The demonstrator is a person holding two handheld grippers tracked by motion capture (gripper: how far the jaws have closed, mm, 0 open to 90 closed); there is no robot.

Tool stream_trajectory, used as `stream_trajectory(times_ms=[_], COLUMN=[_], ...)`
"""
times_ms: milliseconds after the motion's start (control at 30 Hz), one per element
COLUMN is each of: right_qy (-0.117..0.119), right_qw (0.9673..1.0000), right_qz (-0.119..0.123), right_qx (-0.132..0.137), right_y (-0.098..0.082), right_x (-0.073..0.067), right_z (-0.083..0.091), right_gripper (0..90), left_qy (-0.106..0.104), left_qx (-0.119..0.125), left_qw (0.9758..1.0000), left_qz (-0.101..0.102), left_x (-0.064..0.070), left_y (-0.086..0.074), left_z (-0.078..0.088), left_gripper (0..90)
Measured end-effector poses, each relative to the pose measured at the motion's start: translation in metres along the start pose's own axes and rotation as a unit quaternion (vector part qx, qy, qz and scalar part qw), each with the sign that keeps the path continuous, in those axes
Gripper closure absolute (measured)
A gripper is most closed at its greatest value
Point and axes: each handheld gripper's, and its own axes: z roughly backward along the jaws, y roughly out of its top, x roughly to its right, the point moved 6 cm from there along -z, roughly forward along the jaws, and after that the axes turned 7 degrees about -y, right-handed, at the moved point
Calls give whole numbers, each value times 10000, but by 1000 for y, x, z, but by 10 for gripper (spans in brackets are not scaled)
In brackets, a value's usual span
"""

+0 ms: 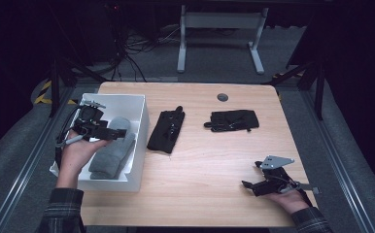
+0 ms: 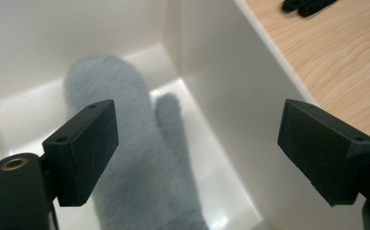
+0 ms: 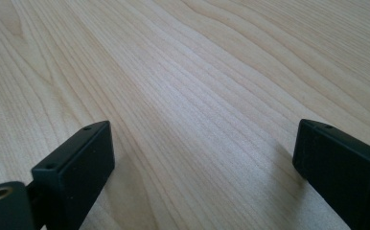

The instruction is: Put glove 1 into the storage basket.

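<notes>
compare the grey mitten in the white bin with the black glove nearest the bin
The grey mitten is pale and fluffy; the black glove is dark and looks thinner. The grey mitten lies inside the white bin; the black glove lies on the bare table, just beside the bin. The mitten shows one broad body with a thumb; the glove's shape is harder to read. Both lie flat, untouched by either gripper.

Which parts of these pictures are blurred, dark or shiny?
High view: room beyond the light wooden table is very dark. Left gripper view: fluffy grey mitten looks soft, white plastic bin floor shows glare. Right gripper view: near wood grain sharp, far grain blurred.
</notes>
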Motion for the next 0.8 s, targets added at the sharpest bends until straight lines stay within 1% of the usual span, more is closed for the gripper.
stream_trajectory(times_ms=[67, 167, 200, 233, 267, 300, 333, 400, 467, 500, 567, 633, 700, 800], right_qy=[-1, 0, 2, 2, 2, 2, 2, 6, 7, 5, 5, 5, 5, 8], right_qw=[10000, 10000, 10000, 10000, 10000, 10000, 10000, 10000, 10000, 10000, 10000, 10000, 10000, 10000], right_qz=[1, 2, 0, 0, 1, 1, 2, -1, 0, -1, -2, 3, 2, -2], right_qx=[1, 0, 1, 1, 2, 2, 2, 1, 4, 5, 5, 4, 3, 0], right_y=[0, 0, 0, 0, 0, 0, 0, 0, 0, 0, 0, 0, 0, 0], right_x=[0, 0, 0, 0, 0, 0, 0, 0, 0, 0, 0, 0, 0, -1], right_z=[0, 0, 0, 0, 0, 0, 0, 0, 0, 0, 0, 0, 0, 0], right_gripper=[74, 74, 74, 74, 73, 73, 74, 74, 73, 73, 73, 73, 73, 73], left_qy=[-25, -138, -176, -176, -170, -170, -190, -295, -369, -407, -533, -541, -629, -656], left_qx=[47, 58, 46, 46, 22, 22, 9, 3, 2, -7, -13, -56, -105, -153], left_qw=[9999, 9994, 9990, 9990, 9985, 9985, 9980, 9974, 9965, 9960, 9949, 9941, 9930, 9913], left_qz=[-119, -297, -418, -418, -523, -523, -606, -663, -755, -800, -857, -938, -993, -1129], left_x=[10, 27, 39, 39, 52, 52, 57, 71, 84, 88, 102, 111, 123, 138], left_y=[5, 11, 14, 14, 17, 17, 19, 21, 23, 23, 22, 21, 19, 17], left_z=[0, -3, -7, -7, -11, -11, -13, -19, -25, -28, -36, -44, -53, -64], left_gripper=[127, 114, 88, 73, 55, 46, 46, 27, 6, 1, 0, 2, 3, 3])
